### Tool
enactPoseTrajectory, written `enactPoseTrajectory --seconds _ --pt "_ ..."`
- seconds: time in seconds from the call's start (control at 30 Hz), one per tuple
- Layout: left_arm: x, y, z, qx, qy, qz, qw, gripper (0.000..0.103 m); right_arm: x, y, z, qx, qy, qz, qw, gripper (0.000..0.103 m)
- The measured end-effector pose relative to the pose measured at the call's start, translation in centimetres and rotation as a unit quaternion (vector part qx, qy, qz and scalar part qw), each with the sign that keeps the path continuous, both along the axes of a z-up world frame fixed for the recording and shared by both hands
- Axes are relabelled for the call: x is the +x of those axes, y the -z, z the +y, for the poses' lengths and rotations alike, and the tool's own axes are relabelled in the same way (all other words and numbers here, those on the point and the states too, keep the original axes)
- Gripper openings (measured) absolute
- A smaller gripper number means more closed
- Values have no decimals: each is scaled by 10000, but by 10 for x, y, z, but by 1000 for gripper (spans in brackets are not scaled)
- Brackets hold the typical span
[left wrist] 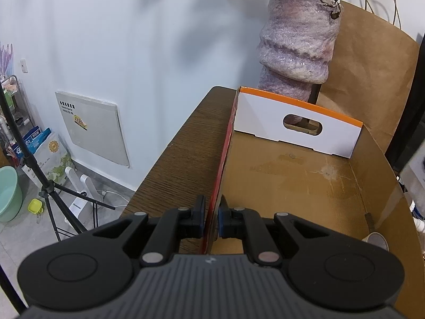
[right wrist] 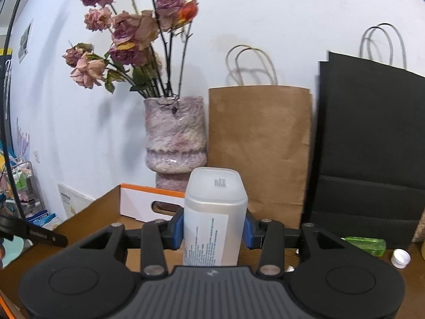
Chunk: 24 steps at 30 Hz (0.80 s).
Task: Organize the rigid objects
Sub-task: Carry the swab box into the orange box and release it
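Fingers of your left gripper [left wrist: 211,219] pinch the cardboard box's [left wrist: 305,175] near side wall, steadying it at the table's [left wrist: 180,159] edge; your right gripper [right wrist: 213,232] clamps the translucent bottle [right wrist: 213,212] (upright) above the box's near rim, likely bound inside.

Left wrist view: close over the cardboard box [left wrist: 305,180], angled down along its wall. Right wrist view: nearly level, facing the back wall. Shared: box [right wrist: 106,204], vase [left wrist: 297,45] [right wrist: 175,138], brown bag [left wrist: 372,74] [right wrist: 260,143].
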<state>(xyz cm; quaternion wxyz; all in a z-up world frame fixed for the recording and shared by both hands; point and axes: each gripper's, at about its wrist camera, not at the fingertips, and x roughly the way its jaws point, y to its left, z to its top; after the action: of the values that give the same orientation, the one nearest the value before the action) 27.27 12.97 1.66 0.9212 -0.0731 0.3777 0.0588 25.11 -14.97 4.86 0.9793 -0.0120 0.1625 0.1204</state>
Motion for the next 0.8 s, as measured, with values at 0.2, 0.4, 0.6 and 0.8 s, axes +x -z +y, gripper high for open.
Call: enactPoseTrajectory --seconds 0.2,0.4,0.6,0.8 --pt "0 0 0 3 -5 -1 10000 10 15 -6 25 -100 -205 152 9996 41" --pt "0 0 -1 10 -3 -8 10000 10 22 -10 50 -304 -488 351 9977 41" --pt "0 -1 -1 15 -8 -21 10000 10 34 -9 71 -461 -656 664 9946 41" --pt "-1 -1 -2 43 -26 -63 10000 10 41 -1 90 -659 -788 889 9907 41"
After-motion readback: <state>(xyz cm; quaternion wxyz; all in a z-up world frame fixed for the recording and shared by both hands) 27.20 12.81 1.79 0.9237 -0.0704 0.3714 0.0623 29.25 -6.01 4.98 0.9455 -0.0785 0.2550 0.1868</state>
